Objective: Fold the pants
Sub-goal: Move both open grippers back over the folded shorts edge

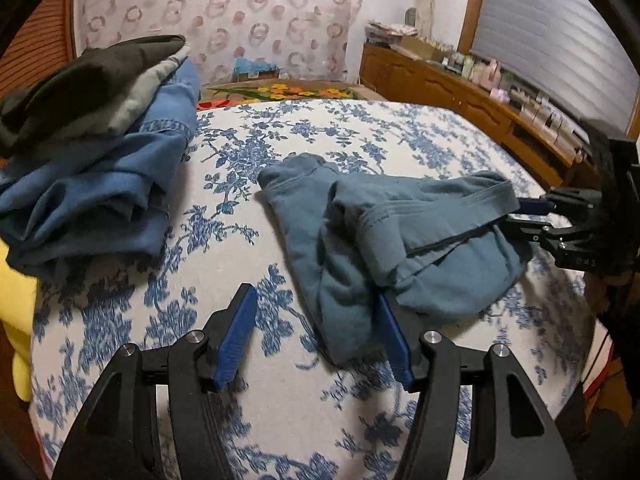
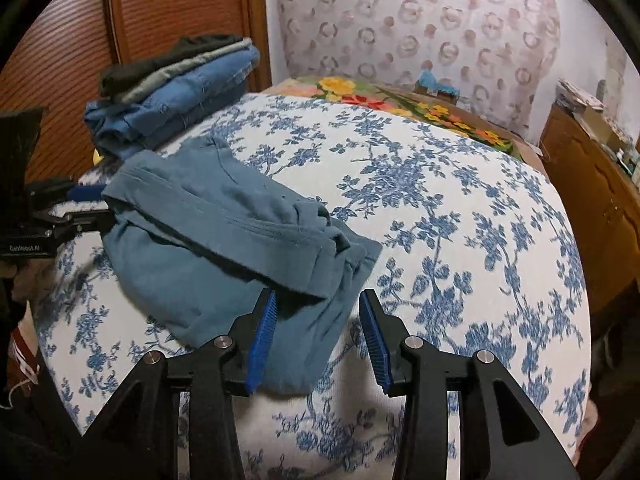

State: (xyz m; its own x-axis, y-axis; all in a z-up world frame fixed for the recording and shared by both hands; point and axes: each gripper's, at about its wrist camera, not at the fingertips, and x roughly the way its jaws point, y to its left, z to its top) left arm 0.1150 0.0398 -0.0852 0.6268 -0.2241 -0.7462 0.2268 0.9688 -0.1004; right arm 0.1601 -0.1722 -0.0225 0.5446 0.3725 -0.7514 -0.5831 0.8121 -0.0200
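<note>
You are holding both tongs, left gripper point(image 1: 316, 332) and right gripper point(image 2: 316, 334), wide apart and gripping nothing, flanking the soft, rumpled teal pants point(image 1: 384, 232) lying bunched on the floral-print bedspread point(image 2: 460, 216).

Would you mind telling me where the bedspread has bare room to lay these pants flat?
Bare bedspread lies between the teal pants and the wooden cabinet. It is crowded by the stacked clothes.
</note>
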